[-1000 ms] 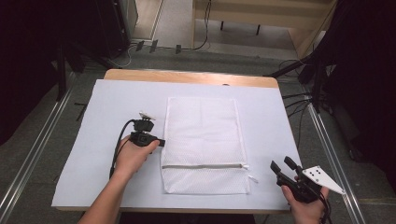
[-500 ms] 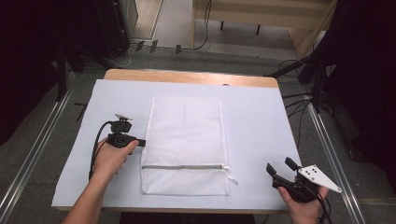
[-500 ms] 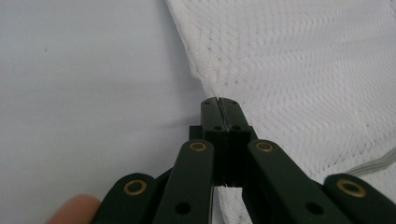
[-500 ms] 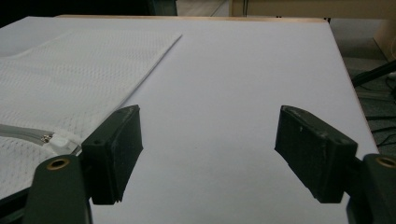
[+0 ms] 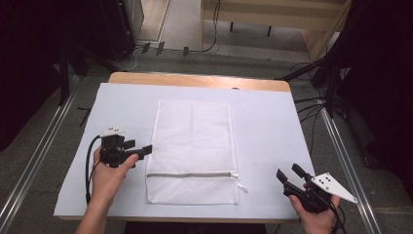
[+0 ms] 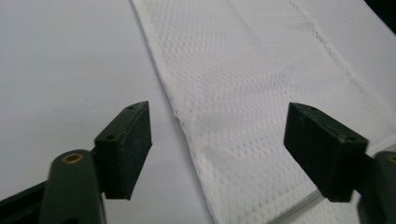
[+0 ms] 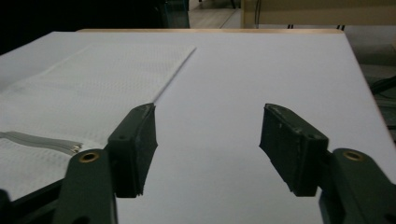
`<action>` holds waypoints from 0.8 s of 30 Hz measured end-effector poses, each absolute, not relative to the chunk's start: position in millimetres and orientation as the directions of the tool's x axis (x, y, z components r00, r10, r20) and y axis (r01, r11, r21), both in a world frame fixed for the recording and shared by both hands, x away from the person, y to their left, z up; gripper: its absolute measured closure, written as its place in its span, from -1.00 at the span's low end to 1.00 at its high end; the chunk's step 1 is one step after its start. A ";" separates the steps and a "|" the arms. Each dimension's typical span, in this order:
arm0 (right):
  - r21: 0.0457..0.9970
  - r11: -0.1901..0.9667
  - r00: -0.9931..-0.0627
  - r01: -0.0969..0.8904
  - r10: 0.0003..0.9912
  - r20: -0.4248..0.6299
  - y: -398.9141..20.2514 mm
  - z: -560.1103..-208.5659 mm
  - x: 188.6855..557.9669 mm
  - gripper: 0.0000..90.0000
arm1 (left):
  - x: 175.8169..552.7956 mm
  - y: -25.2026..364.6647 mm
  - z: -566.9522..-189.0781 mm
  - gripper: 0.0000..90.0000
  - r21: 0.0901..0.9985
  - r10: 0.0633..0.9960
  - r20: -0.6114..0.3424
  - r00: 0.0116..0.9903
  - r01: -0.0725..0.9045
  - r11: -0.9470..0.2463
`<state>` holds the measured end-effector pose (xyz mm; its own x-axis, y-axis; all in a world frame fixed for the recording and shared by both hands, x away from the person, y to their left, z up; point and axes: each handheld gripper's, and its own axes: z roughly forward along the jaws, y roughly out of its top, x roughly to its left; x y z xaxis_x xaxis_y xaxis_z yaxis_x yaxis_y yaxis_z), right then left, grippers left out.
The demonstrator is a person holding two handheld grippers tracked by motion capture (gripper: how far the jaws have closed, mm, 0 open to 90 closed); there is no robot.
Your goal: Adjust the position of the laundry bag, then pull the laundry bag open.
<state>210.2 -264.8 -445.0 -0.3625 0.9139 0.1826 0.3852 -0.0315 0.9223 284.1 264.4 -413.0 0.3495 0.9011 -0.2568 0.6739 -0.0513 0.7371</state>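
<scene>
A white mesh laundry bag (image 5: 193, 152) lies flat at the middle of the white-covered counter (image 5: 272, 126), its zipper (image 5: 192, 174) running across the end nearest the person. The left gripper (image 5: 144, 151), held low at the bag's left edge, has just been opening its fingers (image 6: 125, 148), which now stand wide apart with the bag's edge lying between them, untouched and not gripped. The right gripper (image 5: 288, 175) hovers near the counter's front right corner, well apart from the bag, its fingers (image 7: 135, 148) having just been closing yet standing open on nothing.
</scene>
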 end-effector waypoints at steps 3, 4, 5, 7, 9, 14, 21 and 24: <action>0.898 -0.105 -0.386 0.427 0.877 0.286 -260.1 -441.0 212.2 0.03 | 255.4 260.7 -419.5 -0.50 0.789 0.897 -0.259 0.358 0.615 -0.017; 0.894 -0.100 -0.388 0.437 0.875 0.288 -258.0 -440.4 212.8 0.03 | 252.8 259.8 -422.7 -0.50 0.788 0.895 -0.254 0.366 0.616 -0.029; 0.891 -0.070 -0.390 0.448 0.882 0.265 -254.6 -440.0 214.1 0.02 | 251.0 259.1 -425.7 -0.49 0.783 0.892 -0.253 0.375 0.620 -0.039; 0.869 -0.035 -0.391 0.493 0.884 0.257 -246.2 -439.8 216.9 0.06 | 250.0 258.5 -430.3 -0.48 0.780 0.887 -0.263 0.380 0.625 -0.036; 0.836 -0.008 -0.415 0.548 0.865 0.281 -235.8 -440.7 220.7 0.05 | 250.6 257.6 -430.8 -0.45 0.778 0.883 -0.274 0.381 0.627 -0.029; 0.782 0.047 -0.444 0.621 0.843 0.302 -217.2 -448.2 228.7 0.14 | 250.3 251.7 -427.1 -0.41 0.786 0.873 -0.262 0.412 0.616 -0.055; 0.702 0.082 -0.475 0.708 0.791 0.386 -190.1 -463.2 237.3 0.27 | 250.3 244.3 -424.3 -0.37 0.783 0.860 -0.268 0.434 0.618 -0.068; 0.673 0.096 -0.472 0.733 0.785 0.402 -181.3 -467.5 237.2 0.25 | 250.4 242.9 -424.9 -0.36 0.776 0.859 -0.271 0.434 0.626 -0.072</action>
<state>237.2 -181.3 -467.5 -0.4715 0.7850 0.4019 0.7332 0.0957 0.6733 250.4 242.9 -424.9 0.4342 0.8592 -0.2707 0.6265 -0.0721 0.7761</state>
